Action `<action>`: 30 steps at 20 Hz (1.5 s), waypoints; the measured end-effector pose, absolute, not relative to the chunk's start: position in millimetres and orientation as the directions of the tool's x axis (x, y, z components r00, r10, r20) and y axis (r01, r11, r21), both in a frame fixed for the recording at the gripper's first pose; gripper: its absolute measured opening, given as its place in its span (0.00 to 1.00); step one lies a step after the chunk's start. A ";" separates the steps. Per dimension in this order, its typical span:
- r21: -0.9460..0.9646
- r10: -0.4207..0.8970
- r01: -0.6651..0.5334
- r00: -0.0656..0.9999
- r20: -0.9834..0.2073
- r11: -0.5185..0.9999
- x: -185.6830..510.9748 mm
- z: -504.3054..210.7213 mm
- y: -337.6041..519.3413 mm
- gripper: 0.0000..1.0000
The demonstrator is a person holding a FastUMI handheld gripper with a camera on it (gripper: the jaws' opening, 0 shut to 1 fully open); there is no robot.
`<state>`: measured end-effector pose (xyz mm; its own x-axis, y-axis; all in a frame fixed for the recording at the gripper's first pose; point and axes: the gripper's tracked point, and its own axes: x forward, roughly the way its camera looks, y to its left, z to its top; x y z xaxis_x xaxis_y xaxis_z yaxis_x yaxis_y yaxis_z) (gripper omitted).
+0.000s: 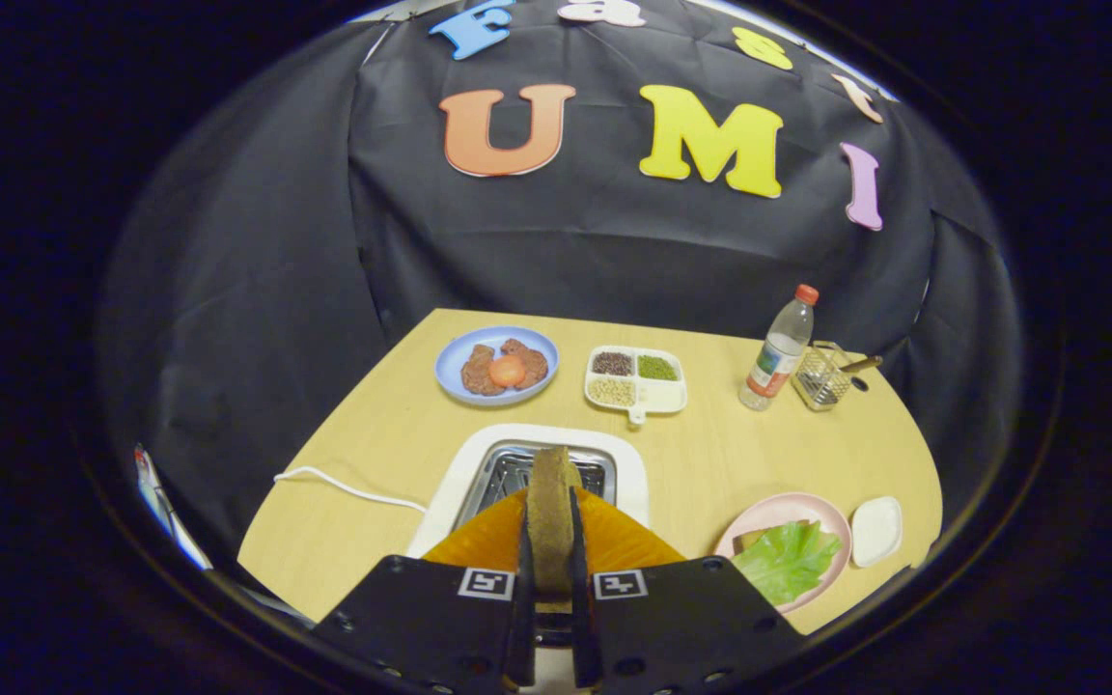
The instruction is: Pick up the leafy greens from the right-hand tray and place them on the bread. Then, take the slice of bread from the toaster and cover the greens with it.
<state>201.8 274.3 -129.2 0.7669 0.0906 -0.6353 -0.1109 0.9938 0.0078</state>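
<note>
Your gripper [548, 541] clamps both fingers on the bread slice [552, 512], held upright on edge just above the toaster [628, 463]. To its right, leafy greens [788, 558] lie on bread in the pink plate [780, 507]. Beyond the toaster sits a blue plate [450, 362].

Matt pale wood-look table [382, 434]; glossy white plastic toaster [628, 473] with shiny metal slots; rough-crusted bread slice [553, 512].
</note>
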 end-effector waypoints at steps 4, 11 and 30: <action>-0.002 0.101 -0.124 0.814 -0.573 0.992 192.5 -99.5 278.1 0.08; 0.027 0.156 -0.161 0.886 -0.436 0.987 171.8 -27.1 274.7 0.08; 0.031 0.038 -0.027 0.887 -0.461 0.999 177.5 -112.8 128.2 0.08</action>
